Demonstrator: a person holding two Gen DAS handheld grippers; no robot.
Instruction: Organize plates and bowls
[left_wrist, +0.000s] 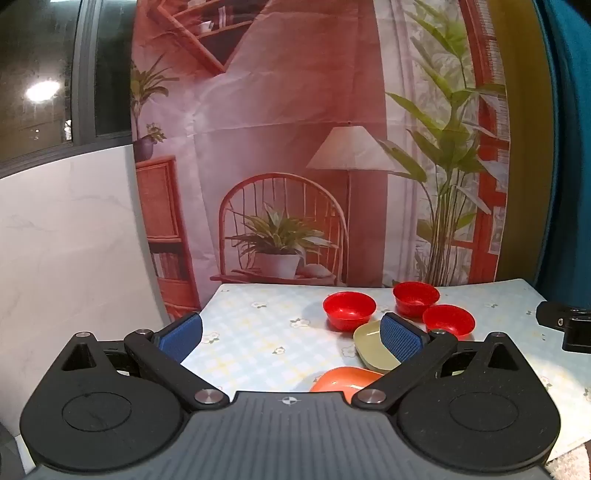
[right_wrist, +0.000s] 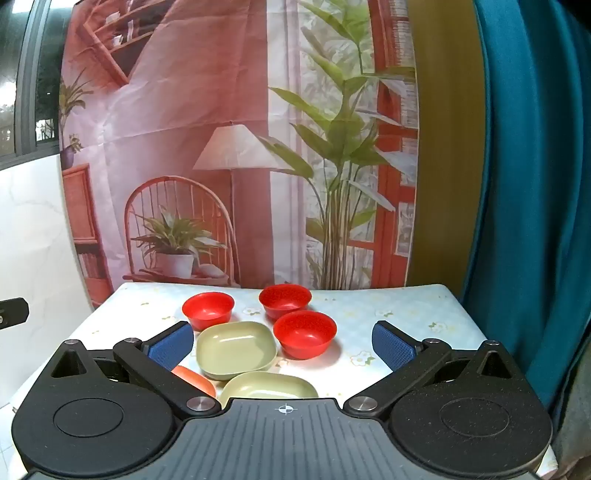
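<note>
Three red bowls stand apart on the table: left, back and front right; the left wrist view shows them too. A green square plate lies before them, a second green plate nearer, and an orange plate to its left, also seen in the left wrist view. The green plate also shows there. My left gripper is open and empty above the table's near left. My right gripper is open and empty, above the plates.
The table has a light checked cloth with flowers. A printed backdrop hangs behind it, a teal curtain at the right, a white wall at the left. The other gripper's body shows at the right edge in the left wrist view.
</note>
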